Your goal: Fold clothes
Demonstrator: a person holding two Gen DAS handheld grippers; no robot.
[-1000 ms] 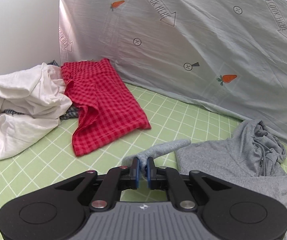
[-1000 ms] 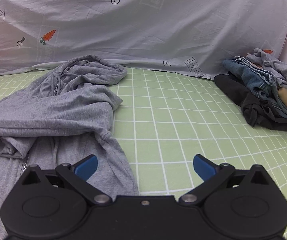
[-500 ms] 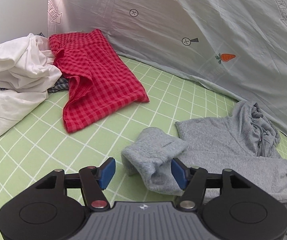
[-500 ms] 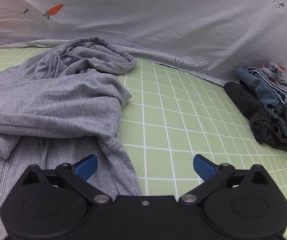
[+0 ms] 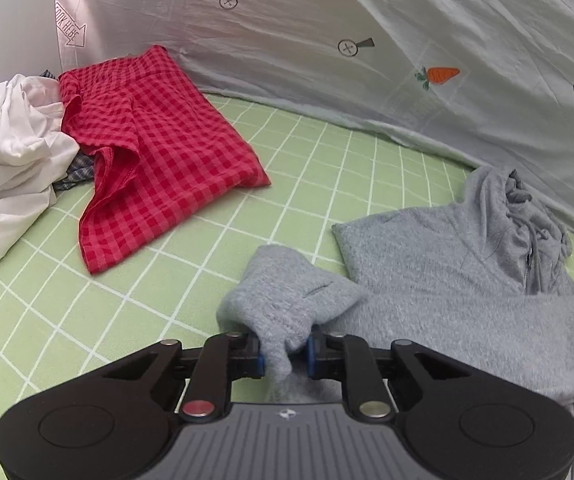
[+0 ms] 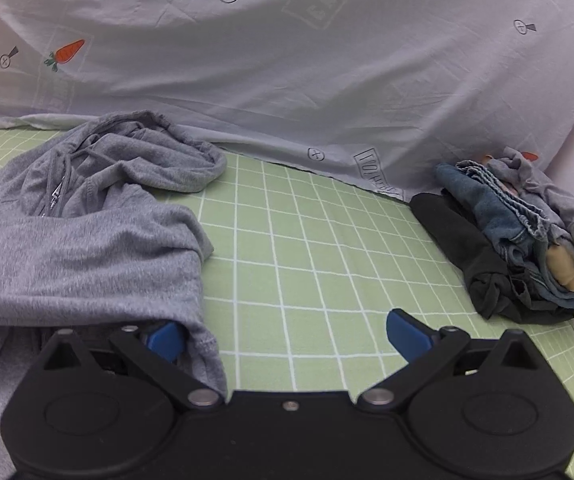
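Our left claw [image 5: 285, 354] is closing on the soft grey zip hoodie's [image 5: 455, 264] sleeve cuff at six o'clock. Our right claw [image 6: 287, 334] gapes, released; a thin pinch could let the sleeve slip free.

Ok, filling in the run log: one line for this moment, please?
step: fold hoodie | left jaws: closing on sleeve | right jaws: open | surface: green mat

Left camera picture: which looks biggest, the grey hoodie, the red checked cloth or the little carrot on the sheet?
1. grey hoodie, though it lies nearest the camera, which may flatter it
2. red checked cloth, not far behind
3. carrot, by far the smallest
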